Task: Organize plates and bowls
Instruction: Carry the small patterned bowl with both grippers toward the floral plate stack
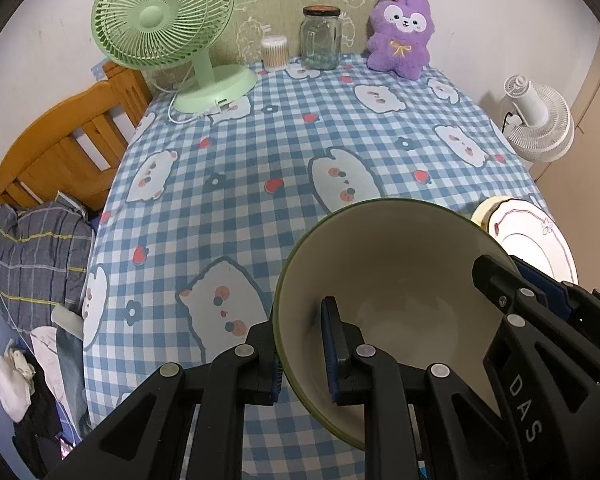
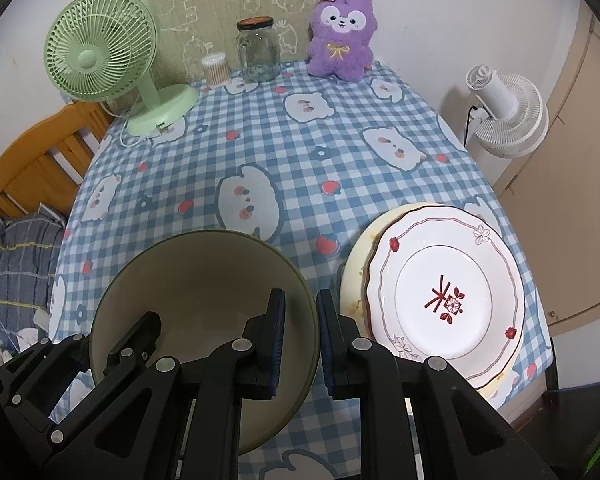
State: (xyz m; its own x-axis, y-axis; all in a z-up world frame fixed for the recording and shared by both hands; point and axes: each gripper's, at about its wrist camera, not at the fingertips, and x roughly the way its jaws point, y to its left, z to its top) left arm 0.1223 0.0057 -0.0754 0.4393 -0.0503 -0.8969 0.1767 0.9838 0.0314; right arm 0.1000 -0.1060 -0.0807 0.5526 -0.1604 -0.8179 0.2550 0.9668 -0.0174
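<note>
Bowl (image 2: pixel 204 304) is the piece in play right now: olive-green outside, cream inside, held tilted just above the checked tablecloth (image 2: pixel 300 152), near the front edge. Both claws have it. The left gripper (image 1: pixel 300 356) is pinched tight on the bowl's left rim, one pad inside and one outside, and the right gripper (image 2: pixel 300 344) is clamped on the opposite rim the same way (you can see each one from the other's camera too).

Just to the right of the bowl sits the flowered plate (image 2: pixel 448 300), white with a red mark in the middle, already resting on a yellowish plate (image 2: pixel 354 276) that peeks out under its left edge. So the plates look stacked and sorted.

What's left, as far as I can judge: the bowl still needs a final spot, either set down beside the plate stack or on top of it. No other bowls or loose plates show anywhere. Far behind the bowl, the green fan (image 2: pixel 100 56), glass jar (image 2: pixel 258 50) and purple plush (image 2: pixel 342 36) sit well clear.
</note>
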